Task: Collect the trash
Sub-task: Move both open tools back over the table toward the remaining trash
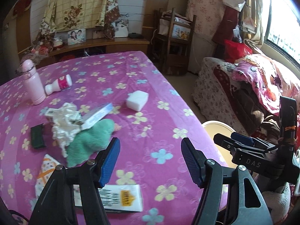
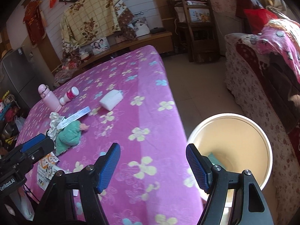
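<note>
Left wrist view: left gripper hovers over the pink flowered tabletop, fingers spread wide, nothing between them.
Right wrist view: right gripper hangs at the tabletop's right edge, fingers spread and empty; its right finger sits over the bin.
Bin: round, cream inside, on the floor just beside the tabletop, at 4 o'clock in the right wrist view; something teal lies at its bottom.
Trash pile: crumpled white paper, a long printed box and a green cloth touching one another at 10 o'clock from the left gripper.
Tissue packet: white packet under the left finger at 7 o'clock.
Torn wrapper: patterned wrapper at 8 o'clock, at the tabletop's near edge.
Other things: white block at 12 o'clock; pink flask upright and small white bottle on its side at 11 o'clock; dark flat case at 9 o'clock.
</note>
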The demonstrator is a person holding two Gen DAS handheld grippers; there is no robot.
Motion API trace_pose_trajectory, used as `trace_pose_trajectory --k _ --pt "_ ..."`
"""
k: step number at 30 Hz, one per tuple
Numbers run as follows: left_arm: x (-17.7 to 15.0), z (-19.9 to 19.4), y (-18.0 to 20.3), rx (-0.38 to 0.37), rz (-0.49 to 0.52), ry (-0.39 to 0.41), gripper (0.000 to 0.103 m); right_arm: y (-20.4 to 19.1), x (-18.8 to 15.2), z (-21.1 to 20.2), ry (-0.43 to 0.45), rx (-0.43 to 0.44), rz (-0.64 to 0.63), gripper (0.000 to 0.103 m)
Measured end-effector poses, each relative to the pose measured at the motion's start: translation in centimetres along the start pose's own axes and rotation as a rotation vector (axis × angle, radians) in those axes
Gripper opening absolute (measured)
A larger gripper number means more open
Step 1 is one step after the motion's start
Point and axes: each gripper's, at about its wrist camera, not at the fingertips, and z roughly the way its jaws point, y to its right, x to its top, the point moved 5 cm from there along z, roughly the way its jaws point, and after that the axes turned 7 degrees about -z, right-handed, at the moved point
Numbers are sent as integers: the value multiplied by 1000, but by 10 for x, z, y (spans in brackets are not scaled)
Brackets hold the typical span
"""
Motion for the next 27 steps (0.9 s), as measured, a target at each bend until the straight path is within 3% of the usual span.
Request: trace_pose_trajectory --k 11,21,27 --pt "8 -29 -108 138 -73 10 68 -76 11 25 -23 112 -89 76" --pt "10 -26 -209 254 -203 -16 68 -114 28 61 -71 197 -98 76" --pt "10 -11 -243 260 -268 -38 68 -112 51 90 -88 155 -76 76"
